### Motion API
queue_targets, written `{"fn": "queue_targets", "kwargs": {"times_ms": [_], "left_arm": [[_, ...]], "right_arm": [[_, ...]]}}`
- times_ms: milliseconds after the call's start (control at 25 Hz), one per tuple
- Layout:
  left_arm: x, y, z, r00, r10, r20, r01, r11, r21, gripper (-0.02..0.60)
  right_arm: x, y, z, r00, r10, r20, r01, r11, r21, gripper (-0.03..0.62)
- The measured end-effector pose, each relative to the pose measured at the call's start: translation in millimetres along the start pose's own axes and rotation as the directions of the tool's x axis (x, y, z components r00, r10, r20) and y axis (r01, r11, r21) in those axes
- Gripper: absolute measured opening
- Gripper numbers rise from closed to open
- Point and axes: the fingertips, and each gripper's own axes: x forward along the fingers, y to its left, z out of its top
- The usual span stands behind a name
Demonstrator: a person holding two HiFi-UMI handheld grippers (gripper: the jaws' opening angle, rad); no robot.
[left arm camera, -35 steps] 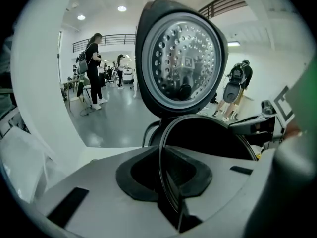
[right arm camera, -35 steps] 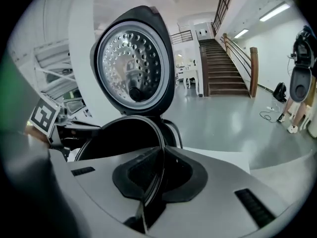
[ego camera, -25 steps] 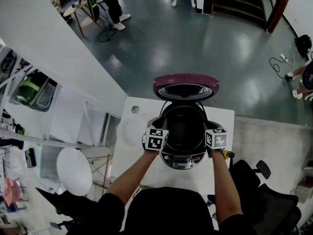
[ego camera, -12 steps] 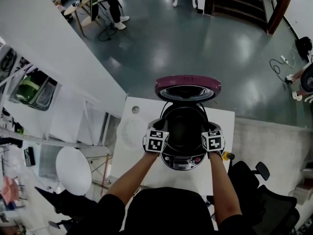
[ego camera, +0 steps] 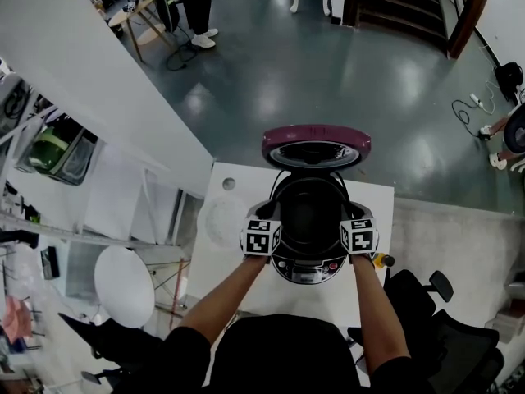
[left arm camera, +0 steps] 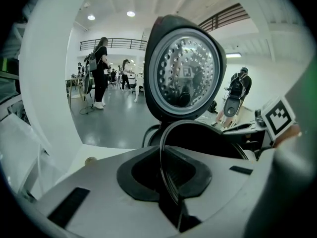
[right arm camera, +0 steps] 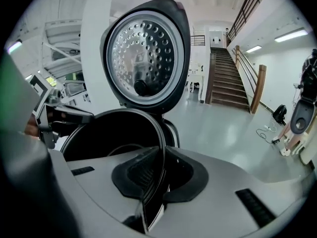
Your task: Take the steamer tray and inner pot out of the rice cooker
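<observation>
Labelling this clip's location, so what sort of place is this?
Probably an open lab or office hall, not a home kitchen: wide polished floor, a staircase, an office chair by the table holding the rice cooker.

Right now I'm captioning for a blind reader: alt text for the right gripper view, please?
The right tool has just been closing its jaws on the thin dark rim of the inner pot. The lid stands open behind, perforated plate facing the camera; stairs rise at right.
</observation>
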Motion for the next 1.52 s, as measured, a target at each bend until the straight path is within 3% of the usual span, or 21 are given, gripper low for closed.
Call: {"fn": "queue_targets", "kwargs": {"times_ms": [120,360,760,1200,1520], "left_arm": [[-7.8,-2.3,10.9,0.999,-0.009,0.036,0.010,1.000,-0.015,0.026],[-24.8,-9.1,29.9,0.996,-0.020,0.090,0.022,1.000,-0.017,0.026],[-69.0,-18.5,54.5,0.985,0.008,0.174,0.000,0.999,-0.049,0.025],[-134.1,-40.1,79.1,0.958,0.062,0.281,-0.059,0.998,-0.019,0.025],[-177.7,-26.1,85.7,0.940,0.064,0.334,-0.067,0.998,-0.004,0.025]], "right_arm": [[-10.4,-1.3,9.3,0.999,0.005,0.040,-0.007,0.998,0.062,0.029],[-32.8,-0.5,24.3,0.994,0.016,0.107,-0.026,0.995,0.094,0.027],[-72.2,8.8,59.9,0.979,0.050,0.200,-0.059,0.998,0.039,0.025],[-131.7,21.9,91.4,0.930,0.125,0.347,-0.132,0.991,-0.002,0.023],[-158.2,57.0,107.4,0.906,0.138,0.400,-0.139,0.990,-0.025,0.023]]}}
